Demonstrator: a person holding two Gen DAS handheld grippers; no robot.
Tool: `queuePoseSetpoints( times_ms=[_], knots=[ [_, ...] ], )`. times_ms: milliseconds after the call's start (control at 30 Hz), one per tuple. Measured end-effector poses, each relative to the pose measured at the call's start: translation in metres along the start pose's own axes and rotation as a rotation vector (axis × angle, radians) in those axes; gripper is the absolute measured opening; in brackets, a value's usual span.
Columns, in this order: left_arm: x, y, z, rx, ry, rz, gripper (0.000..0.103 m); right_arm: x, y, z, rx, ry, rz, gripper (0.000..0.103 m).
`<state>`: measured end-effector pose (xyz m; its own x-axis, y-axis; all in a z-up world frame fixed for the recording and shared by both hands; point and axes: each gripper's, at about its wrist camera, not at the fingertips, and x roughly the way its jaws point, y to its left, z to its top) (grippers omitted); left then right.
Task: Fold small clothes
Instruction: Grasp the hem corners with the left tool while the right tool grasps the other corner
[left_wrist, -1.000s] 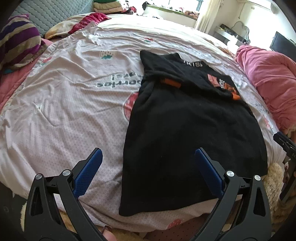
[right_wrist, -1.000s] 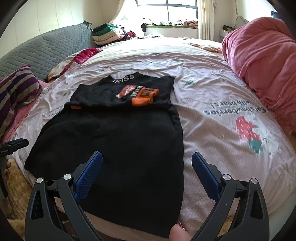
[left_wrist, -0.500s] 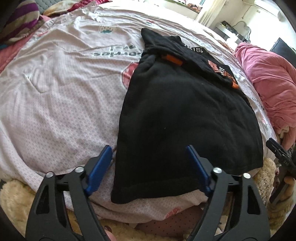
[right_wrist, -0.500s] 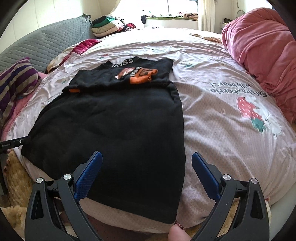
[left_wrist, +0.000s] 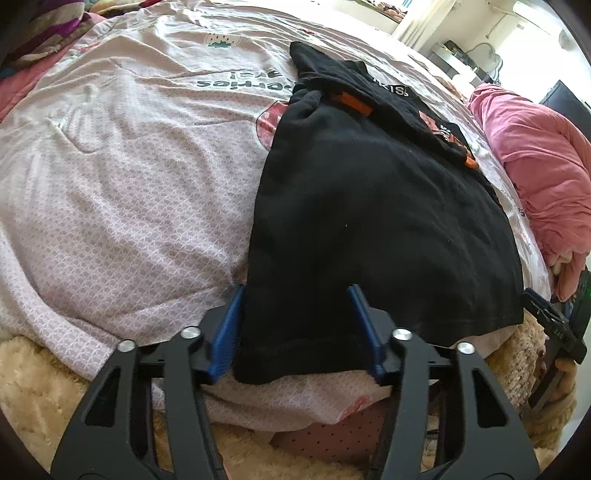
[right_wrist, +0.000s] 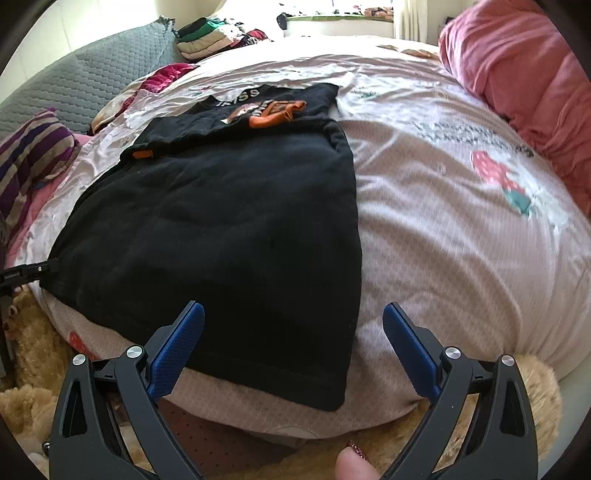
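1. The black garment lies flat on the bed, on a pale pink sheet with strawberry prints. Its far end is folded back, showing orange trim and white lettering.
2. The left claw straddles the garment's near left corner. Its jaws have just been closing; the corner sits between the blue pads, and the left pad meets the garment's side edge. No firm clamp is visible.
3. The right claw is released, jaws wide apart, hovering over the garment's near right corner. One pad is above the fabric, the other above the sheet beside it.
4. A red quilt is heaped beyond the garment's right side; a striped pillow lies off its left side.
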<state>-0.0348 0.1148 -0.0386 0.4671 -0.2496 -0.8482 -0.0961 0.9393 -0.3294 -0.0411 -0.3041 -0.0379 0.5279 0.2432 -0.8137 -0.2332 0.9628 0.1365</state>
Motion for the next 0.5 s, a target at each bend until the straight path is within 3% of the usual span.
queuePoseSetpoints(
  times_ms=[133, 167, 500],
  knots=[
    [-0.002, 0.007, -0.002, -0.019, -0.004, -0.013, 0.031, 0.001, -0.005, -0.005, 0.012, 0.014, 0.025, 0.088],
    [-0.002, 0.009, -0.003, -0.024, -0.004, -0.019, 0.031, 0.003, -0.006, -0.006, 0.013, 0.026, 0.034, 0.08],
    [0.002, 0.011, -0.002, -0.032, -0.002, -0.029, 0.031, 0.013, -0.019, -0.008, 0.002, 0.032, 0.089, 0.069]
  ],
)
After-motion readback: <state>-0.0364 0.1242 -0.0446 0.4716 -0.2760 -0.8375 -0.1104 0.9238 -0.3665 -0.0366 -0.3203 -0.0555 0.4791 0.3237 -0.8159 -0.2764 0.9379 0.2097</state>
